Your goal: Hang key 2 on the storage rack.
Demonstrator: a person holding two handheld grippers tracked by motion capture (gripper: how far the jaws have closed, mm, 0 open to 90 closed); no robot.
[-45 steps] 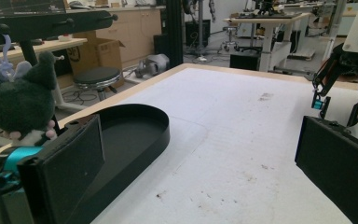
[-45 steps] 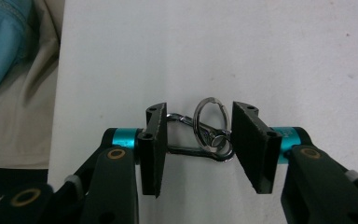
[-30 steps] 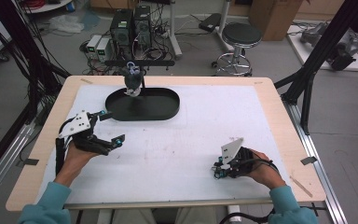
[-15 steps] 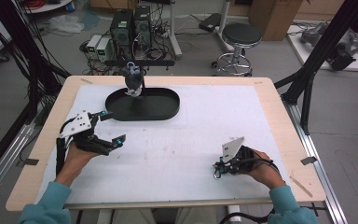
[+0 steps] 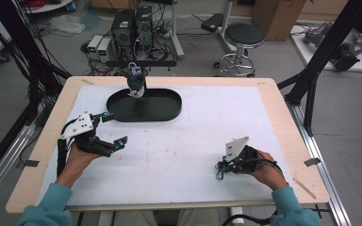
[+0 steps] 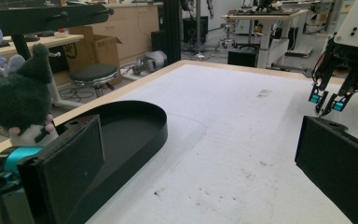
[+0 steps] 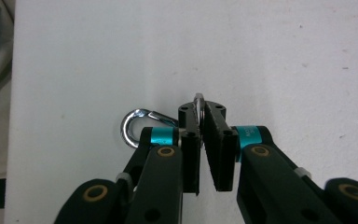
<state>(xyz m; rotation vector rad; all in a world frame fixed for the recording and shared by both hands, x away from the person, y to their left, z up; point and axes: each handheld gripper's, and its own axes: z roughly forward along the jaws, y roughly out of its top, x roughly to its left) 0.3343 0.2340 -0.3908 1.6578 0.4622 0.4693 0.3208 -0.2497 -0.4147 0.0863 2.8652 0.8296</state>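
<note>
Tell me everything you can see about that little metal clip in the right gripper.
The metal clip is a small shiny silver piece that looks like steel, with a rounded hook loop sticking out to one side of the right gripper. Another curved edge of it pokes up between the two black jaws, which are closed on it. It sits just over the white table cover; its full shape is hidden.

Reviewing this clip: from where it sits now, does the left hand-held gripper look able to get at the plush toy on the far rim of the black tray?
Probably yes. The left hand-held gripper is open beside the black tray; the plush toy sits upright at its far rim, with bare tray floor and table between them and nothing blocking.
</note>
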